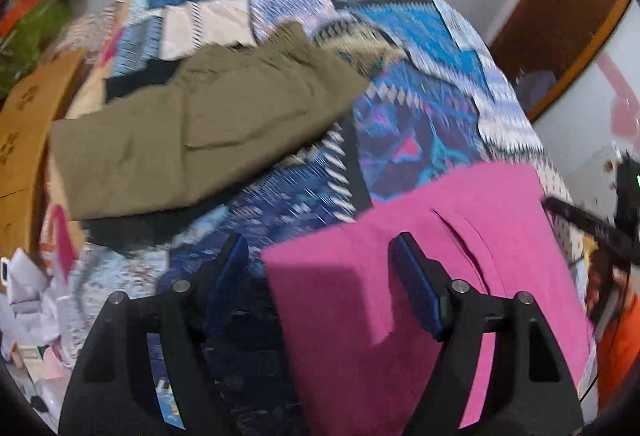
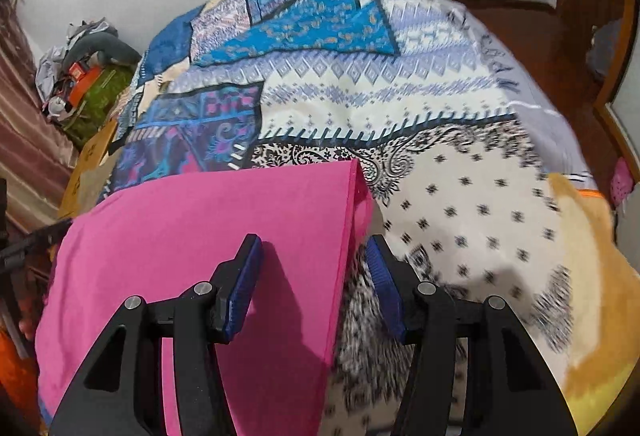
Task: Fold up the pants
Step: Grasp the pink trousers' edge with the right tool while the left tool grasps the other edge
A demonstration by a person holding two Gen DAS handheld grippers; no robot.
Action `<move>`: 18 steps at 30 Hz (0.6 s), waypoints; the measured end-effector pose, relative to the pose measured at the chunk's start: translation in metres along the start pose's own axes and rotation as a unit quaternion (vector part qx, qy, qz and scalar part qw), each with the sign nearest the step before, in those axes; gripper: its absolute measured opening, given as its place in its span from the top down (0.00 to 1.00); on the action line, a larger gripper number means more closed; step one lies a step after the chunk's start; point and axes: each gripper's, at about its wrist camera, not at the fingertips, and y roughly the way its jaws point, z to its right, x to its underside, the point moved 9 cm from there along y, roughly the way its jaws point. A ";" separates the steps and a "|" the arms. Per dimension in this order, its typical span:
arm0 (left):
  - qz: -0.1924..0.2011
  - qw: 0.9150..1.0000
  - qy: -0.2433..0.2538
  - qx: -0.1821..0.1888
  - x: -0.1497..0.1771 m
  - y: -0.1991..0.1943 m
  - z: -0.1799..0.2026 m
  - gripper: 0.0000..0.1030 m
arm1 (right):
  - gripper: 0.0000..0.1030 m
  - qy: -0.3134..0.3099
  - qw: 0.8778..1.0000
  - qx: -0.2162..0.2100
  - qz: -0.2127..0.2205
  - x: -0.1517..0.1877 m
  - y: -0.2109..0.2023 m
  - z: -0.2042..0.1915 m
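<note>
Both the left gripper (image 1: 320, 264) and right gripper (image 2: 316, 268) were held apart astride the folded pink fabric pants' (image 2: 208, 236) edges, seemingly for squaring.

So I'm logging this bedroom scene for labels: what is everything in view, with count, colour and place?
pink pants: one, magenta, folded, near edge of bed, under both grippers
olive pants: one, khaki green, farther back on bed, left
dark garment: one, black, partly under olive pants
bedspread: one, blue, white, patchwork, covers bed
cardboard box: one, brown, left of bed
left gripper: one, black, blue pads, open over pink pants' left edge
right gripper: one, black, blue pads, open over pink pants' right edge
</note>
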 end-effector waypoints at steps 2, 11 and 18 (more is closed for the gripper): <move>0.004 1.000 0.014 -0.009 0.002 0.005 0.004 0.27 | 0.51 0.004 1.000 -0.007 -0.004 -0.002 0.008 0.001; 0.039 0.998 0.039 -0.044 0.002 0.000 0.004 0.57 | 0.86 -0.045 0.999 -0.003 0.006 -0.001 0.015 -0.012; 0.047 0.995 0.048 -0.072 0.004 -0.001 0.003 0.55 | 0.89 -0.052 0.998 0.030 0.001 0.001 0.021 -0.007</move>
